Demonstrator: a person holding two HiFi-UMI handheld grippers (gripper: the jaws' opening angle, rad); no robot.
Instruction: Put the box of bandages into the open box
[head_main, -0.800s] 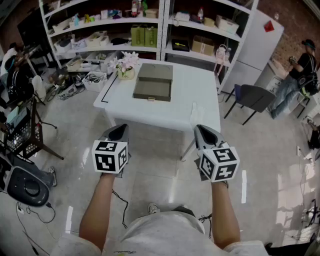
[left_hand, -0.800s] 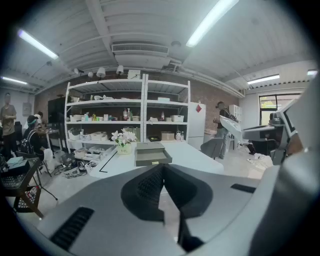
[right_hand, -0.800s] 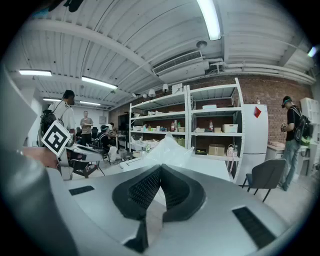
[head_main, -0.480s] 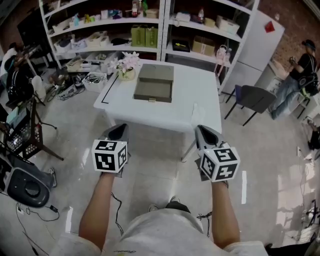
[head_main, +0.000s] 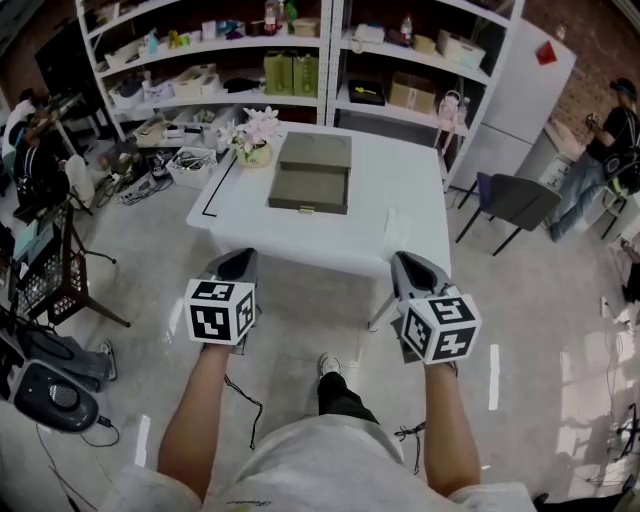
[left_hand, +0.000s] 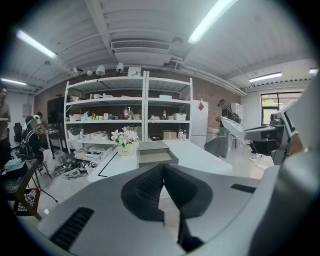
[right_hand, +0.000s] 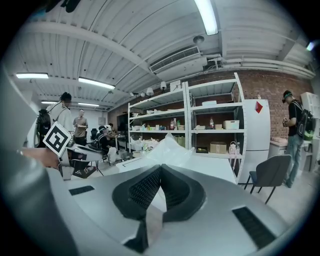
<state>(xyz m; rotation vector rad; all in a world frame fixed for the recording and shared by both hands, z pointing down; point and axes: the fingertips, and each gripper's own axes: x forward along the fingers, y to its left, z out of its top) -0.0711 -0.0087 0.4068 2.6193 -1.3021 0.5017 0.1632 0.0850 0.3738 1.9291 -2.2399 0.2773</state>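
Note:
The open grey box (head_main: 310, 176) lies on the white table (head_main: 395, 180), lid back; the left gripper view has this box (left_hand: 156, 153) straight ahead. A clear plastic bag (head_main: 390, 226) stands near the table's right front edge and fills the middle of the right gripper view (right_hand: 167, 149). I cannot pick out a box of bandages. My left gripper (head_main: 240, 263) and right gripper (head_main: 400, 262) hang over the floor in front of the table. Both are shut, jaws meeting at the tips with nothing between them (left_hand: 161, 167) (right_hand: 160, 169).
A pot of pink flowers (head_main: 255, 135) sits at the table's back left corner. Full shelves (head_main: 300, 60) stand behind it, and a grey chair (head_main: 515, 198) and a white fridge (head_main: 525, 85) to the right. A person (head_main: 610, 135) stands far right. Clutter and a black rack (head_main: 45, 270) line the left.
The view has shifted a little toward the table, and a leg and shoe now show below between my arms. Both grippers keep the same pose and stay shut.

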